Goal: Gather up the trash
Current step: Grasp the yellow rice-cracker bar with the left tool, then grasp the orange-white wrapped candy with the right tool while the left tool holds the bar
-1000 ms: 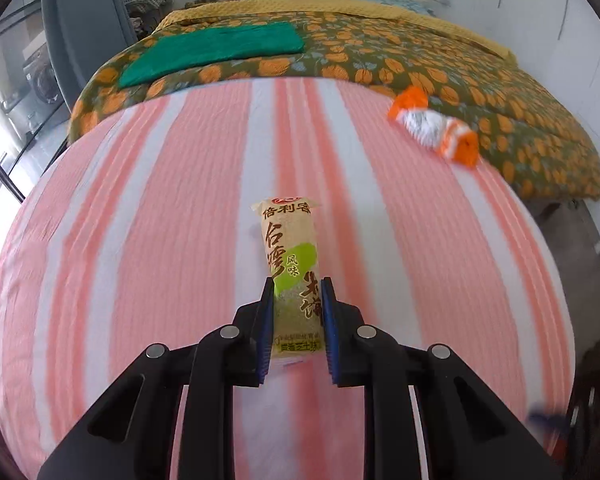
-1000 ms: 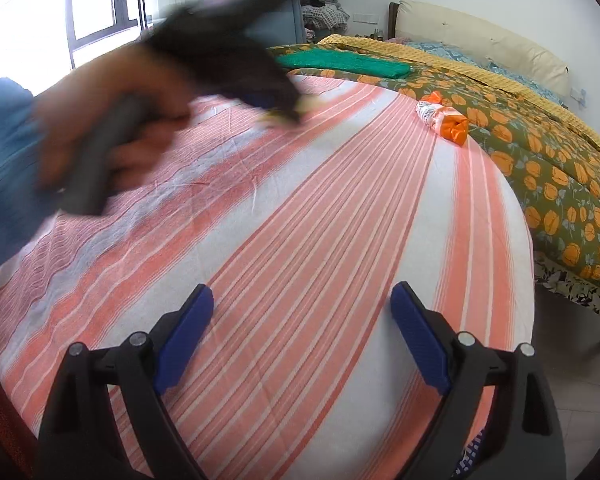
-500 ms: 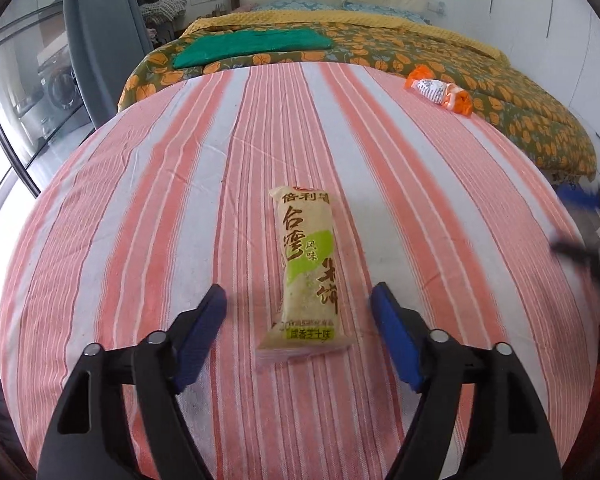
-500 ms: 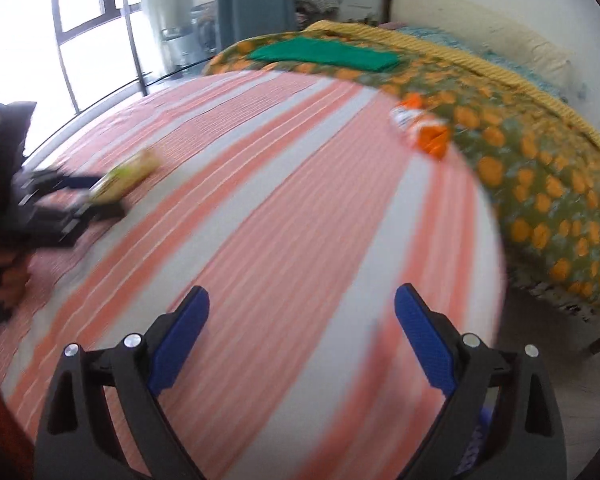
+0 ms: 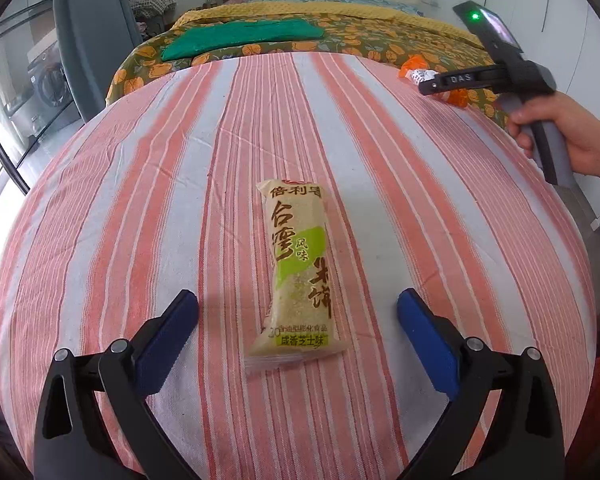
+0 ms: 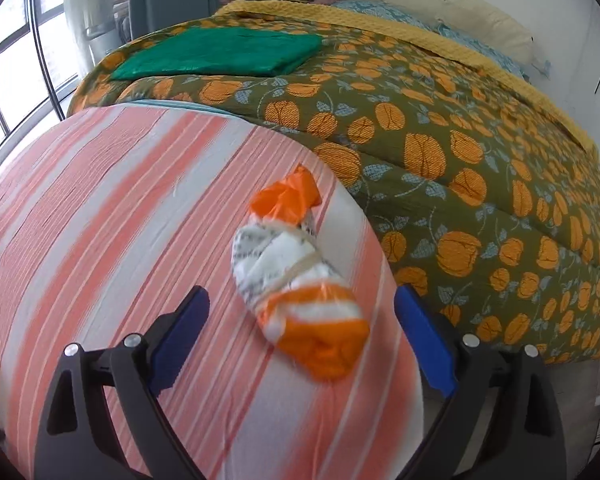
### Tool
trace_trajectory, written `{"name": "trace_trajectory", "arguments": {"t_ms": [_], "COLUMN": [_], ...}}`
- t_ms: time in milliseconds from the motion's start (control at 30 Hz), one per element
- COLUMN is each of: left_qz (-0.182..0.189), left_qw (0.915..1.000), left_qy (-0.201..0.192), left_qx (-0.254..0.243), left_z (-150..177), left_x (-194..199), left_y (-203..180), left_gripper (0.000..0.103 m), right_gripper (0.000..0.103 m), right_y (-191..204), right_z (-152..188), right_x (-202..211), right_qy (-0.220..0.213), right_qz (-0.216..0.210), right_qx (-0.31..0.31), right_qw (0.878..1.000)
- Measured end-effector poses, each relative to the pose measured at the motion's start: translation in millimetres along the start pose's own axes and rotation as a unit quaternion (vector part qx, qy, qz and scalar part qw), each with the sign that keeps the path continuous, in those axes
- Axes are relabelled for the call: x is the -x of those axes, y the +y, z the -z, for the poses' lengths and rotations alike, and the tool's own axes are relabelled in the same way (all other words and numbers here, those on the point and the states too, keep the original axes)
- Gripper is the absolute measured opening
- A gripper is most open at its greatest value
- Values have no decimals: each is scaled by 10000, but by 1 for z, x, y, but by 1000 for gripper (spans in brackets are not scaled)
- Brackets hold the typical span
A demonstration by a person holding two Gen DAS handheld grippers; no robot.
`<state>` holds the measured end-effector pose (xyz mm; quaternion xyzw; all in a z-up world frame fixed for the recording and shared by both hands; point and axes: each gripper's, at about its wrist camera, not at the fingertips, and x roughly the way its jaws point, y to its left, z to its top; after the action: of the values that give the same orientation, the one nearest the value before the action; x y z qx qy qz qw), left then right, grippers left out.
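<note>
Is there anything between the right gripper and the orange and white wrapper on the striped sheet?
Nothing visible. The wrapper lies bare on the striped sheet, just ahead of the right gripper. Its fingers have just been closing but do not yet touch it.

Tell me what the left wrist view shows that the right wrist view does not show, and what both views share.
Only the left wrist view shows the yellow snack packet lying between the open left claw, and a hand holding the other tool.

Only the right wrist view shows the open right claw around the orange and white wrapper without touching it.

Both show that wrapper, the striped sheet, the pumpkin quilt and the green cloth.
</note>
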<state>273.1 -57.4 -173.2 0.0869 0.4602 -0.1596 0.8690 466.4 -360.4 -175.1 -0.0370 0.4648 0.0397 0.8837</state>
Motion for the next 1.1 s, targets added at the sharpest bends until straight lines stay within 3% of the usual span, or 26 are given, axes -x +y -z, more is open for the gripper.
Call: {"name": "trace_trajectory", "arguments": {"t_ms": [33,67,200,333,400,567,733,800,867,1000,1100], "left_qz": [2,8,-1,-7,-13,-33,17,28,4,97,356], "left_qw": [10000,10000,10000,10000,10000,10000,10000,10000,9997,9995,9993], "left_qy": [0,0,3,3,3,-1,7,57,200,280,3], "left_qx": [1,-3,-18,-19,-20,3,-3,-52,-107,-69,-67], "left_z": [0,0,-1,-1,-1,0,7,12,17,25,22], "left_x": [0,0,0,-1,-1,1,7,11,16,28,38], "left_y": [0,-1,-1,-1,-1,-1,1,2,6,19,19], "left_gripper": [97,97,98,98,98,98,98,98,98,98,98], "right_gripper": [57,54,54,54,54,54,60,73,78,79,80], "right_y": [1,2,13,43,66,112,136,135,131,117,111], "right_z": [-1,-1,11,48,80,145,185,194,200,206,198], "right_x": [-1,-2,23,68,93,126,141,148,153,165,175], "right_qy": [64,115,-20,-54,27,143,121,175,223,327,216], "right_qz": [-88,-119,-319,-734,-954,-942,-866,-1124,-1331,-1339,-1152], "right_qx": [-6,-8,-109,-293,-322,-292,-205,-367,-485,-470,-225], "right_qw": [9999,9999,9994,9969,9949,9950,9960,9928,9897,9893,9928]}}
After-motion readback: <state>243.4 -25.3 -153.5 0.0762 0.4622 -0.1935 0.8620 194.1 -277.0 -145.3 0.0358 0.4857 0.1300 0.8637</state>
